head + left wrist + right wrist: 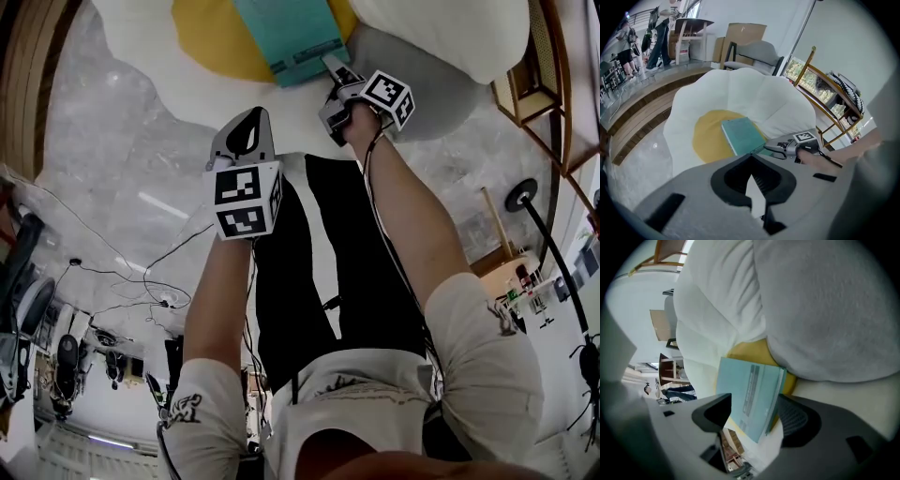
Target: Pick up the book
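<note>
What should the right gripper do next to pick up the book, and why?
Probably close the right gripper on the book. Its jaws stand wide apart with the book's near corner already between them, and the pads apparently aren't pressing yet. The book lies on the cushion's yellow centre, so a firm grip should come before any lift.

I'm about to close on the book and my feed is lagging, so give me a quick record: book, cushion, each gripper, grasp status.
book: teal book, lying flat on the yellow centre
cushion: white cushion with petal-shaped edges
right gripper: right gripper open, with the book's corner between its jaws and the pads not pressing on it
left gripper: left gripper shut and empty, held short of the book
grasp: not yet made
</note>
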Tool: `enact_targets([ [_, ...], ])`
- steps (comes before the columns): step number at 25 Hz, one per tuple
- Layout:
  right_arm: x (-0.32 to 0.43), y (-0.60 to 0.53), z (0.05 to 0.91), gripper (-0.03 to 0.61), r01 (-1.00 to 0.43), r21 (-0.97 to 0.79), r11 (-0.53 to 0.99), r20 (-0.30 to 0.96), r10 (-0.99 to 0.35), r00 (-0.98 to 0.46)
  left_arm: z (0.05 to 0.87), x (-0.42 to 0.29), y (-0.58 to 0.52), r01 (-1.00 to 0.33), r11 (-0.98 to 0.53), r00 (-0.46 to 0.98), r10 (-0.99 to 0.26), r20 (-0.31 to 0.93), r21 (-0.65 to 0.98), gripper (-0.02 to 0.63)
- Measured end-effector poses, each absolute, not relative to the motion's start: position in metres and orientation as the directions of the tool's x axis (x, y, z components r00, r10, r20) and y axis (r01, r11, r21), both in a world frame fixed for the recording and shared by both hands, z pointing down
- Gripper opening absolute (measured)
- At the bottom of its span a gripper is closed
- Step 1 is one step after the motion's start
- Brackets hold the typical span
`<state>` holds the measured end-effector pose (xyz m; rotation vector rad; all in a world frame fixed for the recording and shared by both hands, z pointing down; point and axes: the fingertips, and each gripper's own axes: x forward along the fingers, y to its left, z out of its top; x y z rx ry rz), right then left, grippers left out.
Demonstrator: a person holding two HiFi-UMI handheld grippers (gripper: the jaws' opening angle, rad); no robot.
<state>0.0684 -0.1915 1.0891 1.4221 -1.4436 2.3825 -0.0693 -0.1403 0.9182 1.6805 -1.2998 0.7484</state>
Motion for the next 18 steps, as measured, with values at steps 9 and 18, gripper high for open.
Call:
enact_targets([
  [9,0.054,-0.192,1.12,0.285,-0.467,-0.663,-0.585,0.722,-0.336,-0.605,0.927,-0.063,-0.13,-0.955,-0.076,0.292,-0.419,0.86,0.287,0.015],
  [18,0.049,-0.195,1.129,0.288,-0.468,-0.687,-0.557,0.7,-0.333,-0.632,0.938,-0.062,-0.109,-0.954,-0.06,0.292,-0.386,0.875,0.293,0.015],
])
